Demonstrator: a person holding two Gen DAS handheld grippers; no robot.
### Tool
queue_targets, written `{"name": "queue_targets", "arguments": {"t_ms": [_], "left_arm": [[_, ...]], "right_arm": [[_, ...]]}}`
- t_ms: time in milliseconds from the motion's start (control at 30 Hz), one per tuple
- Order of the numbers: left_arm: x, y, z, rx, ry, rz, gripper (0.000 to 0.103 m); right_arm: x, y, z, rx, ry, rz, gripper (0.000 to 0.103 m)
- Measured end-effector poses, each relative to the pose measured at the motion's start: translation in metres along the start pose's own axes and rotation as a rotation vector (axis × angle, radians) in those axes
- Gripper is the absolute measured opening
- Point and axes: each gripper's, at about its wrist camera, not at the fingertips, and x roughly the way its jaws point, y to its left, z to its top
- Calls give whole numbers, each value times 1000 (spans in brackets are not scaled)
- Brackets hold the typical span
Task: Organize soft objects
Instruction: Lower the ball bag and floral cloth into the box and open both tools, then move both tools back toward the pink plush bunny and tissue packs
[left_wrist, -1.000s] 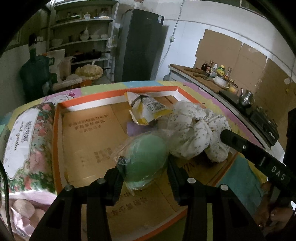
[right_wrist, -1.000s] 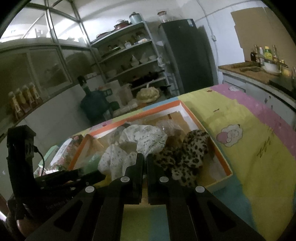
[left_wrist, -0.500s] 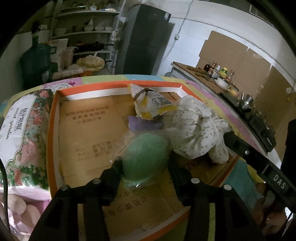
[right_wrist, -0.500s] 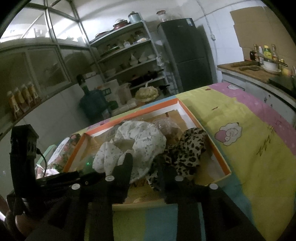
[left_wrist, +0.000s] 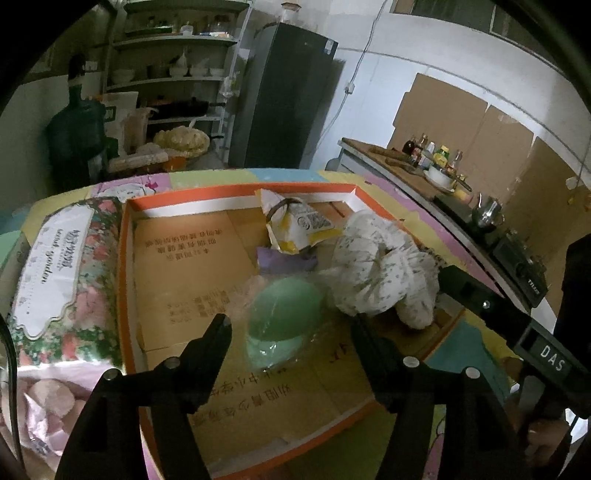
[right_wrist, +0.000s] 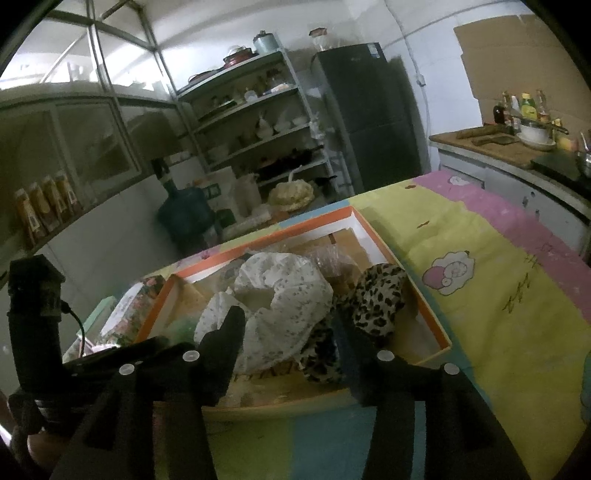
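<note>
Our left gripper (left_wrist: 291, 328) is opening its fingers, clear on both sides of the bagged green sponge (left_wrist: 284, 314) lying in the orange-rimmed box (left_wrist: 236, 192). Our right gripper (right_wrist: 288, 328) is opening too, fingers astride but not pressing the white floral cloth (right_wrist: 280, 295) and leopard cloth (right_wrist: 376, 299), both boxed. The flowered packet (left_wrist: 62, 273) remains outside, so sorting seems unfinished. Both grippers angle downward.
</note>
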Motion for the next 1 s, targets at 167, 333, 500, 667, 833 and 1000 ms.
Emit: {"name": "queue_targets", "arguments": {"t_ms": [167, 333, 500, 667, 833, 1000], "left_arm": [[-14, -3, 1, 9, -28, -7, 71], [-30, -4, 1, 18, -61, -7, 71], [-46, -5, 1, 22, -94, 7, 71], [-60, 0, -3, 15, -112, 16, 72], [-75, 8, -8, 7, -142, 38, 77], [-88, 19, -13, -1, -158, 60, 78]], "right_arm": [[-8, 5, 1, -1, -14, 0, 56], [-18, 14, 3, -10, -31, 2, 57], [-27, 29, 4, -28, -43, 10, 60], [-34, 41, 4, -42, -52, 18, 60], [-40, 57, 2, -66, -59, 29, 61], [-41, 77, -2, -92, -56, 45, 62]]}}
